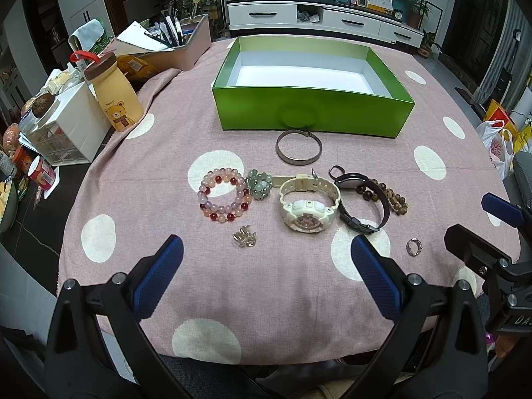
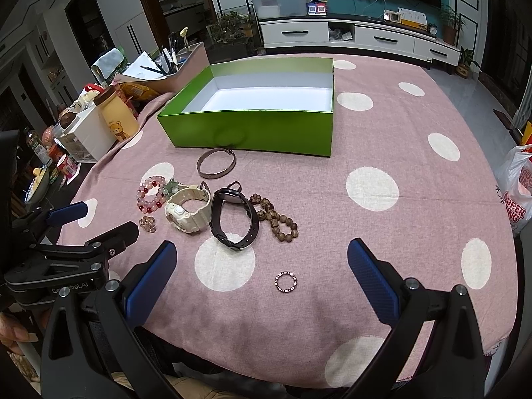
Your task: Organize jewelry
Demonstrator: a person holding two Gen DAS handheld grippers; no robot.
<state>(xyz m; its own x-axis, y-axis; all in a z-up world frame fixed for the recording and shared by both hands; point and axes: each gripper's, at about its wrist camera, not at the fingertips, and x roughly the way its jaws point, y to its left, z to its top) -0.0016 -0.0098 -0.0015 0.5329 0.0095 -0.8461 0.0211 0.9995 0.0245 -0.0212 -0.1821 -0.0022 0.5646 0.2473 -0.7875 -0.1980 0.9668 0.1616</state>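
An open green box [image 1: 312,108] [image 2: 252,126] with a white, empty inside stands at the back of the table. In front of it lie a metal bangle [image 1: 298,148] [image 2: 216,163], a pink bead bracelet [image 1: 223,194] [image 2: 149,193], a green bead cluster [image 1: 260,184], a cream watch [image 1: 307,207] [image 2: 189,211], a black watch [image 1: 359,204] [image 2: 234,217], a brown bead bracelet [image 1: 390,196] [image 2: 274,216], a clear crystal piece [image 1: 244,236] [image 2: 148,224] and a small ring [image 1: 414,246] [image 2: 286,281]. My left gripper [image 1: 266,276] is open and empty, near the crystal piece. My right gripper [image 2: 262,279] is open and empty, around the ring from above.
The table has a pink cloth with white dots [image 2: 382,166]. At the left edge stand a yellow bear bottle [image 1: 114,94], a white drawer unit [image 1: 69,129], a pen tray [image 1: 186,45] and snacks. A white plastic bag [image 2: 517,189] hangs off the right side.
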